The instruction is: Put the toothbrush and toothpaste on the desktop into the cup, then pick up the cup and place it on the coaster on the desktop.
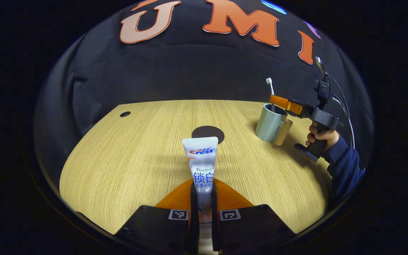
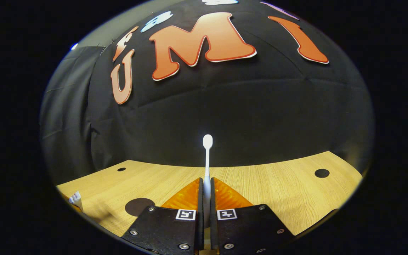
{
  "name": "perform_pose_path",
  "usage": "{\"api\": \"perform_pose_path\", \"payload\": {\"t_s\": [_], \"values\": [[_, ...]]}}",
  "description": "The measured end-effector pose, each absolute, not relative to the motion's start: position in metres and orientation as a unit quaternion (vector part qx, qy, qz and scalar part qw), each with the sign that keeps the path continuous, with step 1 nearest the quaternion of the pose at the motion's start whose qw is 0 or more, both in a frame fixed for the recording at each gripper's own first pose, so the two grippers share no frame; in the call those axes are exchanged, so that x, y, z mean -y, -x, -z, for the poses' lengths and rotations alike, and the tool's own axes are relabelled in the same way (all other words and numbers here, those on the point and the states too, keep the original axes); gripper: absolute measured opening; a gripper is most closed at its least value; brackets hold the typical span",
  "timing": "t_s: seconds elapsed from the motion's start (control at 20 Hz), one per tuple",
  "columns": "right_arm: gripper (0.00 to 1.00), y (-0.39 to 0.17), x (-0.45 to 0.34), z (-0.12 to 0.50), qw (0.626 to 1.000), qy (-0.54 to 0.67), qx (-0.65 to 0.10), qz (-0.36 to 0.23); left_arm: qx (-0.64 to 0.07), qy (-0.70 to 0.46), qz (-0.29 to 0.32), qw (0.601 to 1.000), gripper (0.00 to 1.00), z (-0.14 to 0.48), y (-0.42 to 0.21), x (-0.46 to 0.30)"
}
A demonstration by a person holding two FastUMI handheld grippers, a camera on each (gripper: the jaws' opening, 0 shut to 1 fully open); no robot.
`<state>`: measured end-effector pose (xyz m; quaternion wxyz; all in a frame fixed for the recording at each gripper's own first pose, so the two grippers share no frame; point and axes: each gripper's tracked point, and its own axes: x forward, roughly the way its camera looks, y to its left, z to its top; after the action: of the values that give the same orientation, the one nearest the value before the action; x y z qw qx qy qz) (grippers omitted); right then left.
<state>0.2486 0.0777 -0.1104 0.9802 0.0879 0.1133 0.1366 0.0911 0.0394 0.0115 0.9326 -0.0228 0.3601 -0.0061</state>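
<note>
My left gripper (image 1: 204, 193) is shut on a white toothpaste tube (image 1: 201, 164), held upright above the wooden desk (image 1: 126, 159). Beyond the tube lies the dark round coaster (image 1: 208, 134). At the right stands a grey-green cup (image 1: 270, 122) with a pale handle. The right gripper (image 1: 278, 101), held by a hand in a blue sleeve, hovers over the cup's mouth with a white toothbrush (image 1: 270, 85) standing up from it. In the right gripper view my right gripper (image 2: 207, 189) is shut on the toothbrush (image 2: 207, 156), head up. The coaster (image 2: 139, 206) sits low left.
A small dark hole (image 1: 125, 114) marks the desk's far left corner, and another hole (image 2: 321, 173) shows at the right in the right gripper view. The toothpaste tube's end (image 2: 75, 198) peeks in at that view's left edge. Black cloth walls the desk's far side.
</note>
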Motion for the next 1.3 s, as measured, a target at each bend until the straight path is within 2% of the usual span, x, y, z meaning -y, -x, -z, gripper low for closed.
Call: {"api": "perform_pose_path", "payload": {"t_s": [0.05,0.1,0.5,0.75,0.95,1.3], "values": [[0.13,-0.246,-0.076,0.115,0.979,-0.085,-0.125,-0.134,-0.36,0.025,0.007,0.933,0.17,-0.014,-0.092,-0.039],[0.08,-0.244,-0.074,0.113,0.979,-0.089,-0.125,-0.132,-0.358,0.025,0.008,0.933,0.17,-0.018,-0.093,-0.04],[0.16,-0.209,-0.051,0.086,0.977,-0.11,-0.133,-0.128,-0.328,0.019,0.018,0.944,0.17,-0.027,-0.097,-0.04],[0.4,-0.173,-0.036,0.064,0.978,-0.116,-0.116,-0.132,-0.286,0.025,0.035,0.957,0.17,-0.044,-0.114,-0.033],[0.57,-0.143,-0.025,0.043,0.98,-0.111,-0.106,-0.126,-0.238,0.033,0.07,0.968,0.17,-0.053,-0.147,0.003],[0.73,-0.091,-0.002,0.017,0.983,-0.111,-0.089,-0.115,-0.154,0.033,0.127,0.979,0.18,-0.094,-0.192,0.063]]}}
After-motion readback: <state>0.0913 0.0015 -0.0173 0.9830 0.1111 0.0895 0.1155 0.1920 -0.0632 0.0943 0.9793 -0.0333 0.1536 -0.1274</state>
